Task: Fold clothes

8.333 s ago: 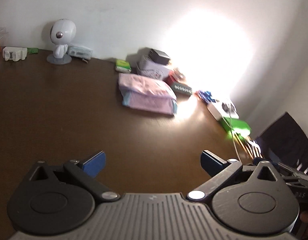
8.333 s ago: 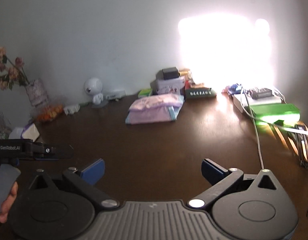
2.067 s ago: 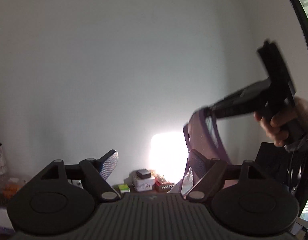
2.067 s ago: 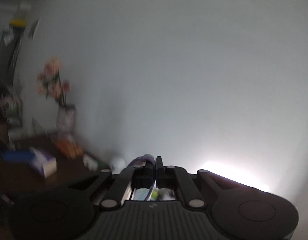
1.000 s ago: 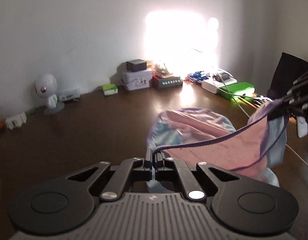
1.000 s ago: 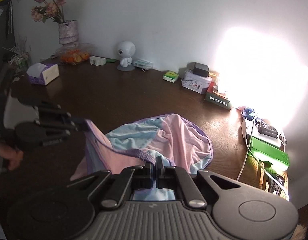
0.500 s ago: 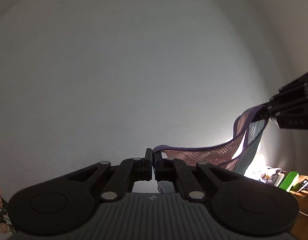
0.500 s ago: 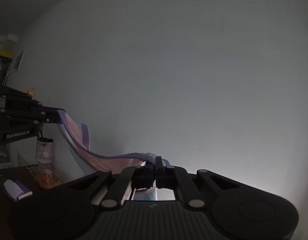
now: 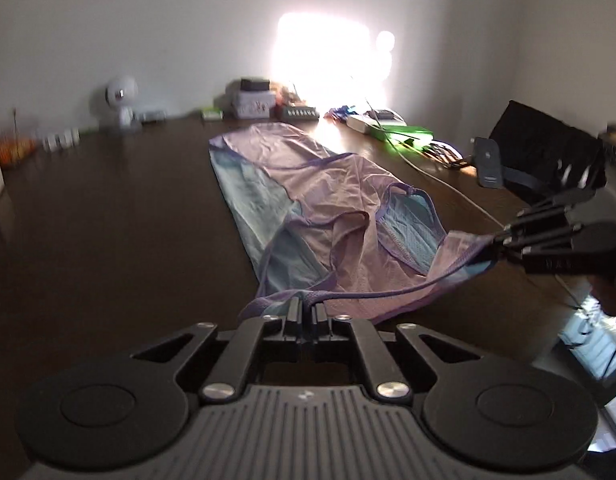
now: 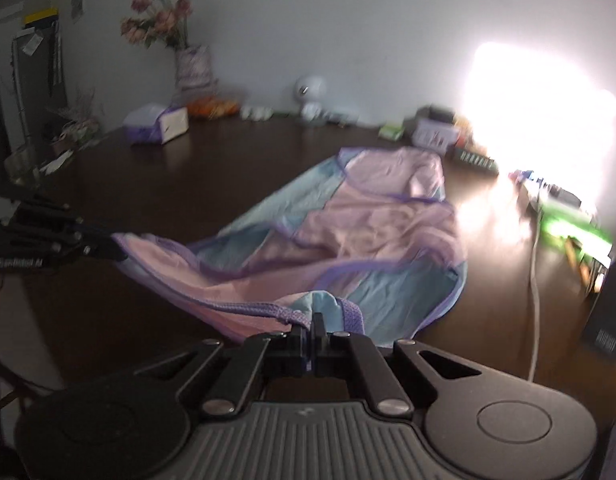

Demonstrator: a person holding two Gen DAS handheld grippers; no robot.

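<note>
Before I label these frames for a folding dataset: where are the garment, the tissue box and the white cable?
garment [image 9: 328, 184], left wrist view, pink middle panel.
tissue box [image 10: 157, 124], right wrist view, front face.
white cable [image 10: 535, 312], right wrist view, mid-length.

Garment [image 9: 328, 196] now spread along table [image 9: 107, 220], no longer aloft.

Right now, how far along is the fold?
Done: the garment lies spread lengthwise on the table. In hand: the left gripper and right gripper each pinch a near corner, jaws shut. Left: every fold; none is made.
</note>
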